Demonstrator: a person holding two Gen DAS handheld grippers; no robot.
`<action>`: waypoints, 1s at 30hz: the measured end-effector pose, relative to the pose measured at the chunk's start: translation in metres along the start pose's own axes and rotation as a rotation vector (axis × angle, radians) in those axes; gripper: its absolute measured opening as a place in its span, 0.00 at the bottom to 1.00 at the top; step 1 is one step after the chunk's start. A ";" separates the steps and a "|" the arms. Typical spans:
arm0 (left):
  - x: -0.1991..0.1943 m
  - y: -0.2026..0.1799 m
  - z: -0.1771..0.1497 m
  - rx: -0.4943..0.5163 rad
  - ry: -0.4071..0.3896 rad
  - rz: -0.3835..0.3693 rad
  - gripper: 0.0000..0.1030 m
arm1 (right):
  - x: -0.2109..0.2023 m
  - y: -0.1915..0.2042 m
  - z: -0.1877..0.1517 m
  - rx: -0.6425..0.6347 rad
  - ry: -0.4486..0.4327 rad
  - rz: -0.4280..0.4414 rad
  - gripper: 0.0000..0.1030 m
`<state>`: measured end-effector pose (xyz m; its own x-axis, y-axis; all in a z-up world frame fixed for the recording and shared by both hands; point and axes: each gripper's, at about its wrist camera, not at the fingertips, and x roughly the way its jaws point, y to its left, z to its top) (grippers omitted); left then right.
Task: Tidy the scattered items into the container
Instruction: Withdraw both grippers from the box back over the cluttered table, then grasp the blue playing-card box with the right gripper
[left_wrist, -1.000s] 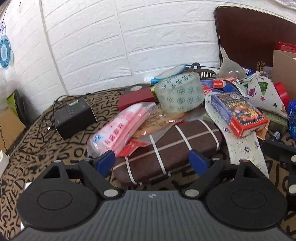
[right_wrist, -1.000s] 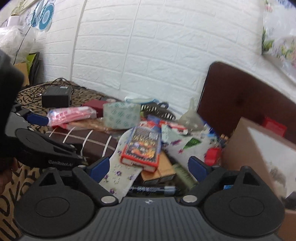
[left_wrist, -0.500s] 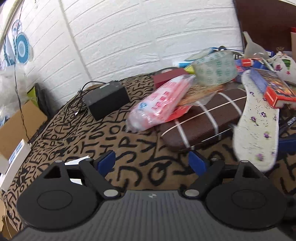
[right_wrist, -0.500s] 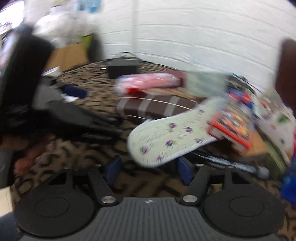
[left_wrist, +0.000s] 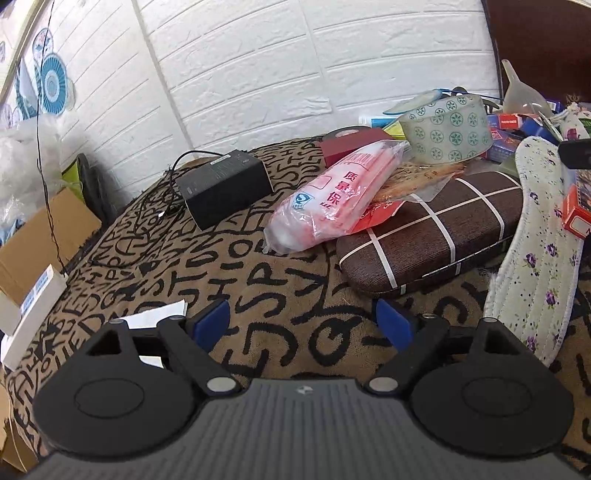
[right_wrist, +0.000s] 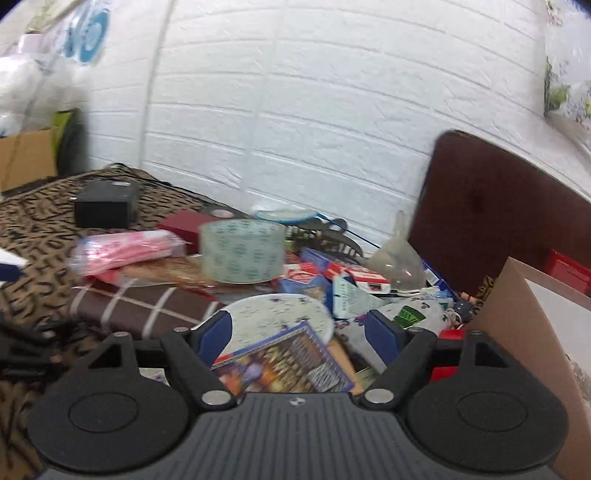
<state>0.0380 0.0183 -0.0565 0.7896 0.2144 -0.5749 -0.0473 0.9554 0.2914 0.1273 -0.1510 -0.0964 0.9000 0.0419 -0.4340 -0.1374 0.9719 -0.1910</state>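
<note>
Across the letter-patterned surface (left_wrist: 229, 266) the clutter lies almost wholly unsorted, heaped toward the right and far side. Left gripper (left_wrist: 301, 325) hangs over bare cloth at the near edge, its jaws wide apart with nothing between them. Right gripper (right_wrist: 299, 332) is over the near part of the heap with its jaws opening; the floral insole (right_wrist: 280, 314) and a colourful printed box (right_wrist: 288, 365) lie between and below its blue pads, but the blurred view does not show the pads pressing on either, so neither is judged held. Items seen awaiting collection: a brown checked case (left_wrist: 436, 236), a pink plastic packet (left_wrist: 332, 199) resting on its far left corner, a wide roll of patterned tape (left_wrist: 448, 129) behind it, a clear funnel (right_wrist: 397, 258), a dark red box (left_wrist: 345, 146), and assorted small cartons at the far right. A black adapter (left_wrist: 225, 188) with its cord sits apart to the left. The cardboard box (right_wrist: 535, 332) at the right edge, taken to be the container, stands just beside the heap; its interior is not visible, so any contents cannot be confirmed. Assessment: the task is at an early stage, with nearly every item left to move.
</note>
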 end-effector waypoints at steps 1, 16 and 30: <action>0.000 0.000 0.001 -0.009 0.004 0.000 0.86 | 0.006 0.000 -0.003 -0.003 0.022 -0.009 0.77; -0.013 -0.020 -0.002 -0.011 -0.003 -0.014 0.86 | -0.075 -0.030 -0.074 0.180 0.193 0.229 0.70; -0.013 -0.044 0.006 0.018 -0.033 -0.125 0.85 | -0.059 -0.065 -0.058 0.186 0.125 0.085 0.81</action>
<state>0.0338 -0.0277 -0.0575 0.8080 0.0866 -0.5827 0.0640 0.9704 0.2330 0.0587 -0.2298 -0.1098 0.8284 0.1077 -0.5497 -0.1214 0.9925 0.0115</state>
